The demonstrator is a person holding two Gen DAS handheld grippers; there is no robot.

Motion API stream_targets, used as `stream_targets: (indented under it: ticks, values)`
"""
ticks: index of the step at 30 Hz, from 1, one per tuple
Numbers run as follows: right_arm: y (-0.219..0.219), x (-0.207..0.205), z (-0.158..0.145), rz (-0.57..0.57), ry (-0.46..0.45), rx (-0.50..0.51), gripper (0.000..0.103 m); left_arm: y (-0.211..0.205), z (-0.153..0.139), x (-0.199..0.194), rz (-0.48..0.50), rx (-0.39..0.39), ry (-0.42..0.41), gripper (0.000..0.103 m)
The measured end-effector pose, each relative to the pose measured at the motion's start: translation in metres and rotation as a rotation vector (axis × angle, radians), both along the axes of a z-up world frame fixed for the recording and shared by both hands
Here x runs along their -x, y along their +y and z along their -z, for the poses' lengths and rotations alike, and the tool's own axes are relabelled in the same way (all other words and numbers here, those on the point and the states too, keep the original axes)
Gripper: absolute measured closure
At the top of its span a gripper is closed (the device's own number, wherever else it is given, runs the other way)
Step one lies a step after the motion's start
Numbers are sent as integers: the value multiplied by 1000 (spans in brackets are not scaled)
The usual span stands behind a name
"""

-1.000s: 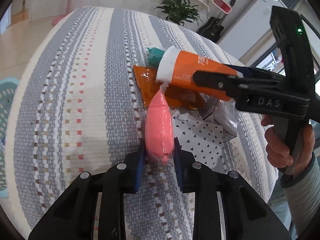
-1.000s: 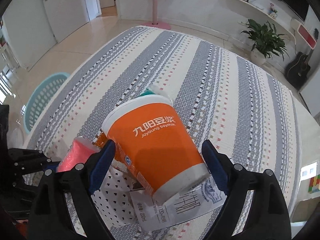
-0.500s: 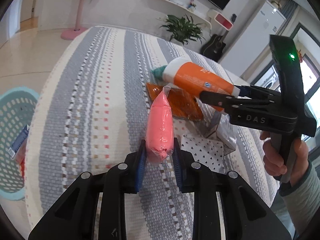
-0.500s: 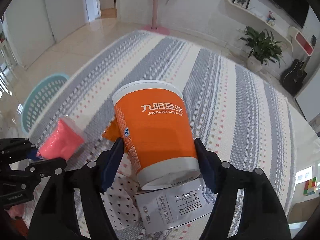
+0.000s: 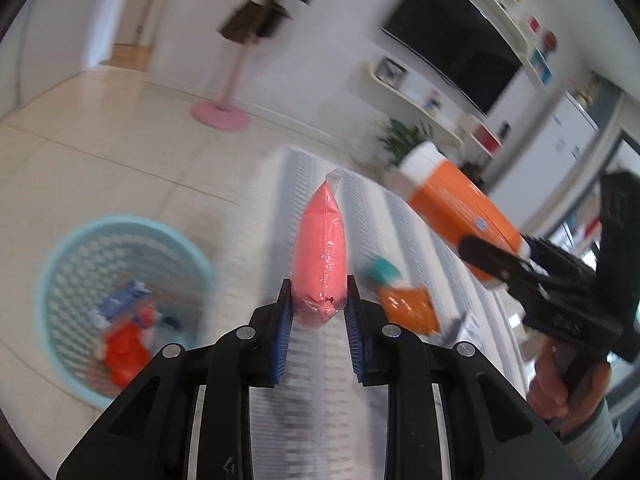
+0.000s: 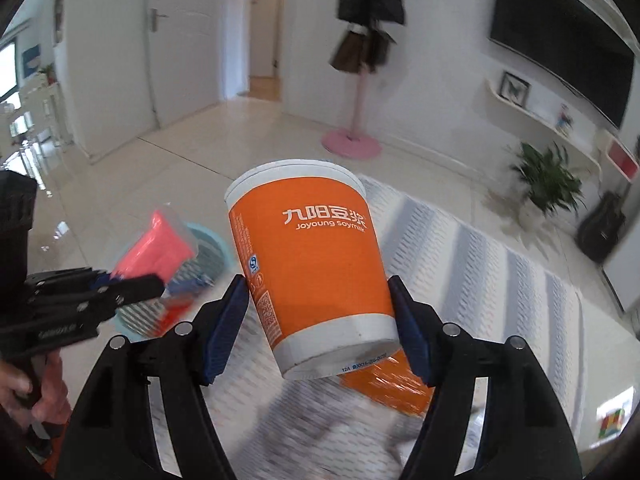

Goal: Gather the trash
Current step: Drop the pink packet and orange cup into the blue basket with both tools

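In my left-hand view, my left tongs pinched a pink pouch by its near end, both blue pads pressed into its sides, the pouch pointing away from me over the striped tablecloth. To the left, on the tiled floor, stood a teal basket with blue and red scraps already in it. On the right my right tongs gripped an orange cup, tilted with its white rim to the far left. On the cloth below it lay an orange wrapper and a small teal scrap just beyond it.

In my right-hand view, the right tongs clamped the cup near its base, a pad on each side, rim away from me. The wrapper lay on the cloth under the cup. At the left my left tongs pinched the pouch, with the basket seen behind it on the floor.
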State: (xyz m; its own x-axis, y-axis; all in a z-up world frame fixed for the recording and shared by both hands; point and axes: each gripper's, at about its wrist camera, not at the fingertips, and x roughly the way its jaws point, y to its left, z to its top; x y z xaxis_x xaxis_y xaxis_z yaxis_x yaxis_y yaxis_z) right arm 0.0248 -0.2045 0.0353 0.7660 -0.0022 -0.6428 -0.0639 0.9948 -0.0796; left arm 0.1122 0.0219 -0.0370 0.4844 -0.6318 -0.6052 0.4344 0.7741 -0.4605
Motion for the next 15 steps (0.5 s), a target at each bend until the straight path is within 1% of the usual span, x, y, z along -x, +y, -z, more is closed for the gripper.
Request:
stream_targets:
  ticks: [3,7,11,15]
  values:
    - [36,-11,-4,-50,-12,-8,37,48,-9,-8,-83,-13,-11,80]
    - [79,-27,2,-97,-3,-4,37,93,-13,-18,-162,-18,-6,80]
    - [114,-39,20,-127,27,5,37,133,-8,-32,-226,-15,19,80]
    - [143,-56,45,-148,80,17,36,154,10,-43,-258,-21,60,80]
